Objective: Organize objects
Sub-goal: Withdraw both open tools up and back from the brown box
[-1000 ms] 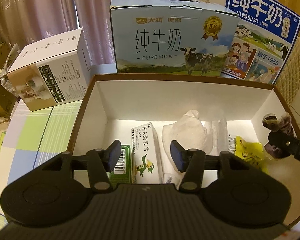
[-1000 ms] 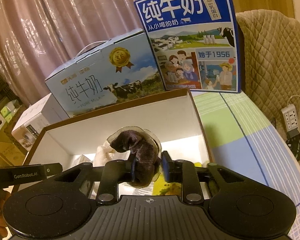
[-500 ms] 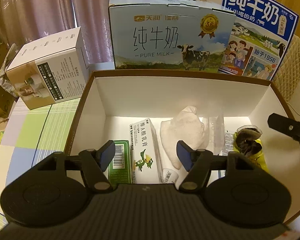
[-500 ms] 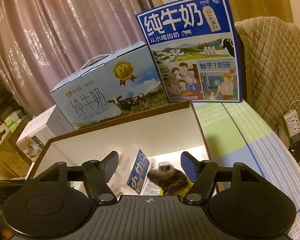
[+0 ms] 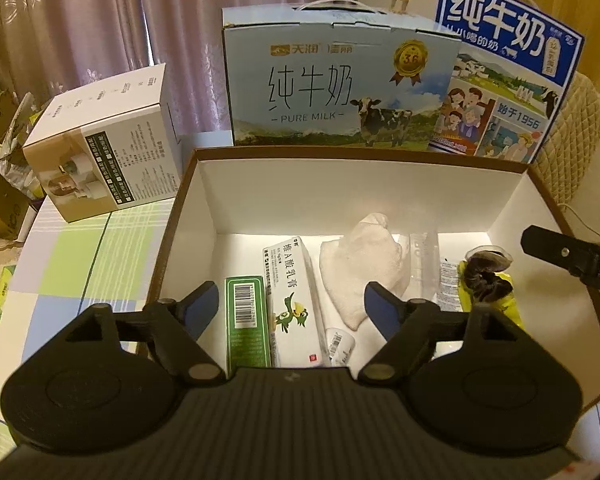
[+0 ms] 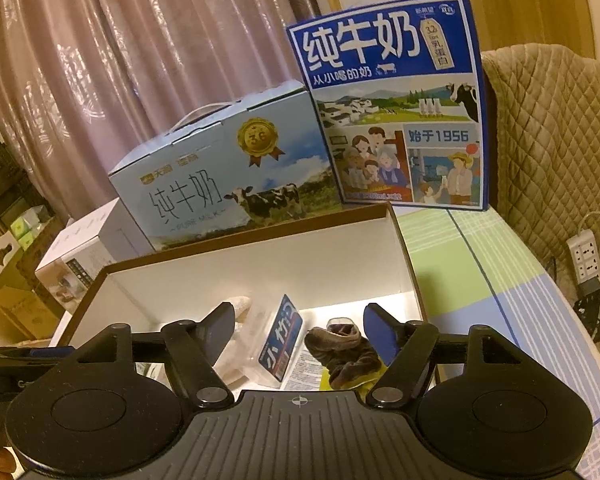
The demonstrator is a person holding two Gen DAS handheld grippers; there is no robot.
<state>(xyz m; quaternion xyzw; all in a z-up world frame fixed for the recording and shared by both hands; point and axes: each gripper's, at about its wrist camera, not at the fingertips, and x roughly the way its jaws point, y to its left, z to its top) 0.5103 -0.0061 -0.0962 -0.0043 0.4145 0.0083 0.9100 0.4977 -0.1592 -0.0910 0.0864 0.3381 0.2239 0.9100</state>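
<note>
A brown-rimmed open box [image 5: 204,200] [image 6: 340,264] with white walls holds several items. A dark brown cloth bundle [image 5: 486,276] [image 6: 346,350] lies at its right end on a yellow packet [image 5: 508,304]. Beside it are a clear pack with a blue label [image 6: 282,340], a white cloth pouch [image 5: 360,268], a white milk carton [image 5: 294,300] and a green carton [image 5: 246,324]. My left gripper [image 5: 290,304] hovers open over the cartons. My right gripper [image 6: 299,322] is open above the dark bundle, holding nothing; its finger [image 5: 560,256] shows at the right in the left wrist view.
Behind the box stand a light-blue milk case [image 5: 340,80] [image 6: 228,184] and a dark-blue milk case [image 5: 508,68] [image 6: 396,100]. A white product box [image 5: 104,148] sits to the left on the checked tablecloth [image 5: 84,248]. A quilted chair [image 6: 548,140] and power strip [image 6: 584,256] are at the right.
My right gripper opened and let the dark cloth bundle drop into the box's right end, then pulled back a little. My left gripper opened wider and drew back slightly.
</note>
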